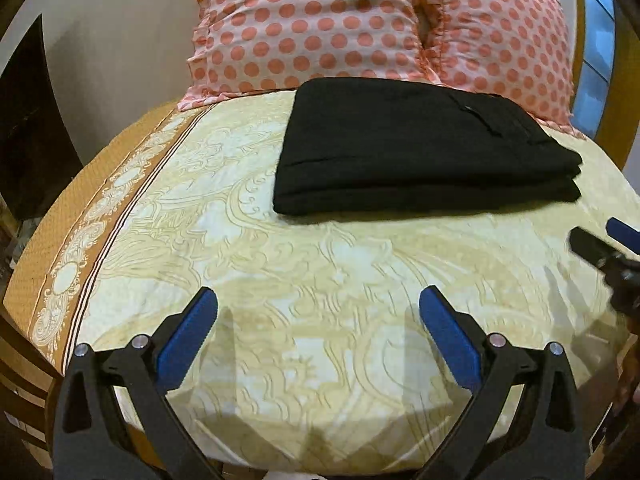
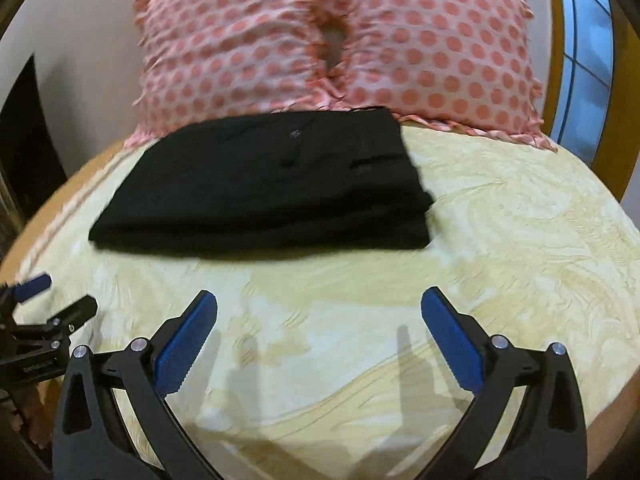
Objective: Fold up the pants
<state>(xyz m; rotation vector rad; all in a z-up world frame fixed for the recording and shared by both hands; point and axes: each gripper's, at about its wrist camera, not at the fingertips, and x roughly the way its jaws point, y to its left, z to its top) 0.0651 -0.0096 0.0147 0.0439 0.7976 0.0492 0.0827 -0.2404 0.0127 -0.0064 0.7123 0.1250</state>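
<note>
**Pants folded, grippers clear**

The bed point(image 1: 280, 280) carries the pillows point(image 1: 304, 24), with the pants point(image 1: 420, 152) stacked flat just before them. Left gripper point(image 1: 318, 316) and right gripper point(image 2: 319, 316) hover apart, jaws spread, empty. A careless snag could undo the stack.

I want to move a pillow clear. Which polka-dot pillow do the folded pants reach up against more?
The left pillow: the black pants lie mostly below it, while the right pillow meets only their far corner.

A bed point(image 1: 360, 280) with a cream, swirl-patterned sheet point(image 2: 500, 220) carries two pink, dotted pillows point(image 1: 304, 28) side by side at its far end, with a window point(image 2: 584, 52) far right.
</note>
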